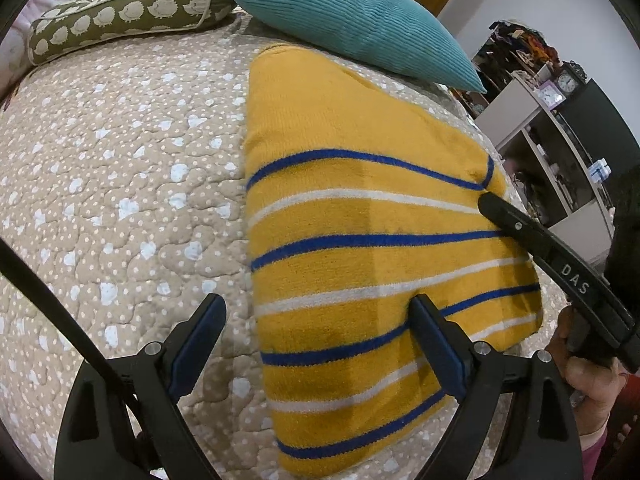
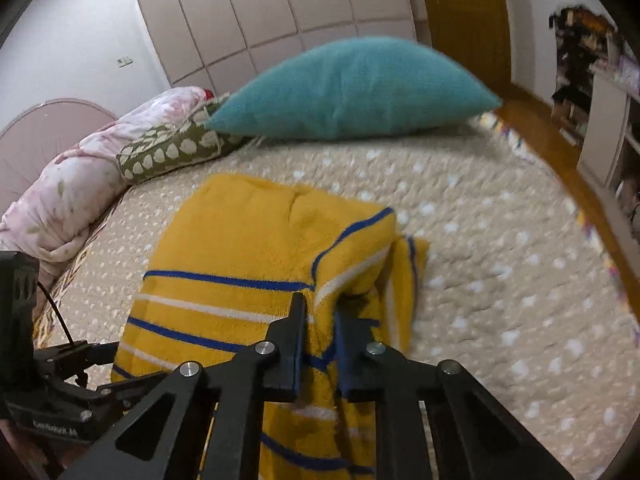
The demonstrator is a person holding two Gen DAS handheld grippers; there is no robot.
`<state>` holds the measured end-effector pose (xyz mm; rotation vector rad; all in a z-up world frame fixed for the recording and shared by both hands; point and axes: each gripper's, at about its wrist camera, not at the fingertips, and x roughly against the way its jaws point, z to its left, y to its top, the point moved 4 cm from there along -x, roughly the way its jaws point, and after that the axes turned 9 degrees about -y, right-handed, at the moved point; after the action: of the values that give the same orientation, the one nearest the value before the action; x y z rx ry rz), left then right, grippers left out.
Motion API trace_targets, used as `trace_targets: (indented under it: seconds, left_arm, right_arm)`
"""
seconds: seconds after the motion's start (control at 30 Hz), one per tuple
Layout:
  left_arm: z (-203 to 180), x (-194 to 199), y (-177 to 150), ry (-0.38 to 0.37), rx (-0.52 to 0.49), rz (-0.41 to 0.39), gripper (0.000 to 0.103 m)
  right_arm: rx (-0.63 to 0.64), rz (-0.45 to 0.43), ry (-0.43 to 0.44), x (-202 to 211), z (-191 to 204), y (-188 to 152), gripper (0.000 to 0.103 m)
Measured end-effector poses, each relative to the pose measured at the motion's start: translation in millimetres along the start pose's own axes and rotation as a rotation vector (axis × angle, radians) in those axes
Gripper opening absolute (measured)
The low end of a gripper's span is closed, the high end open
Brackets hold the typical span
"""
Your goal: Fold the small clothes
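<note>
On the quilted bed (image 1: pixel 120 168) the striped yellow garment (image 1: pixel 360 240) lies half folded; my right tool (image 2: pixel 320 320) pinches its 3 o'clock edge, left tool (image 1: pixel 316 320) gapes wide, so plush fabric may slip mid-fold.

One yellow striped garment (image 1: pixel 360 248), two cushions (image 1: pixel 352 16), two grippers (image 1: pixel 320 344)

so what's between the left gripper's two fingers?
Left wrist view: left gripper is open, spanning the yellow striped garment's left edge and bare quilt.
</note>
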<state>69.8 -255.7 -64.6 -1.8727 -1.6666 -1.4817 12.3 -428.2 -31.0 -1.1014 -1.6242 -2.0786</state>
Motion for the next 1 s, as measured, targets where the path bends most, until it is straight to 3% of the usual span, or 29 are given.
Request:
trace_targets:
  seconds: [0.17, 0.27, 0.3, 0.37, 0.4, 0.63, 0.77, 0.8, 0.83, 0.87, 0.9, 0.93, 1.0]
  left_arm:
    - [0.2, -5.2, 2.3, -0.009, 0.009, 0.011, 0.093]
    - [0.7, -7.6, 6.0, -0.016, 0.004, 0.017, 0.094]
    - [1.1, -8.4, 7.6, -0.021, 0.006, 0.019, 0.094]
    - [2.5, -10.1, 11.1, -0.037, 0.010, 0.020, 0.095]
    - [3.2, -12.0, 13.0, -0.046, 0.010, 0.027, 0.095]
    - [7.8, -31.6, 24.3, -0.127, 0.032, 0.050, 0.102]
    - [5.8, -37.7, 27.7, -0.146, 0.009, 0.049, 0.103]
    - [5.5, -39.1, 28.2, -0.149, 0.003, 0.051, 0.103]
    - [4.1, -39.8, 29.4, -0.154, -0.012, 0.052, 0.100]
    - [-0.1, -38.3, 30.7, -0.169, -0.040, 0.039, 0.083]
    - [-4.0, -37.8, 32.6, -0.188, -0.059, 0.034, 0.074]
    - [-9.3, -36.2, 34.0, -0.190, -0.077, 0.028, 0.069]
    - [-16.4, -31.1, 36.2, -0.175, -0.108, 0.012, 0.056]
  right_arm:
    - [-0.013, 0.045, -0.059, -18.1, -10.7, -12.3, 0.012]
    - [-0.056, 0.033, -0.019, -11.5, -15.5, -8.0, 0.017]
    - [-0.076, 0.033, -0.007, -9.7, -19.7, -7.5, 0.024]
    - [-0.106, 0.045, 0.005, -10.8, -24.6, -7.5, 0.073]
    - [-0.114, 0.054, -0.005, -13.1, -27.4, -9.3, 0.079]
    - [-0.158, 0.121, 0.143, -37.3, -31.3, -16.2, 0.089]
    - [-0.152, 0.141, 0.232, -47.3, -29.7, -16.0, 0.090]
    - [-0.148, 0.146, 0.247, -48.0, -28.4, -15.7, 0.088]
    - [-0.146, 0.154, 0.277, -49.1, -25.4, -14.9, 0.077]
    - [-0.149, 0.154, 0.296, -48.7, -24.1, -14.6, 0.067]
    - [-0.152, 0.148, 0.304, -48.0, -22.4, -13.3, 0.061]
    - [-0.148, 0.130, 0.305, -44.0, -20.5, -12.1, 0.050]
    - [-0.143, 0.104, 0.304, -35.3, -17.9, -10.7, 0.044]
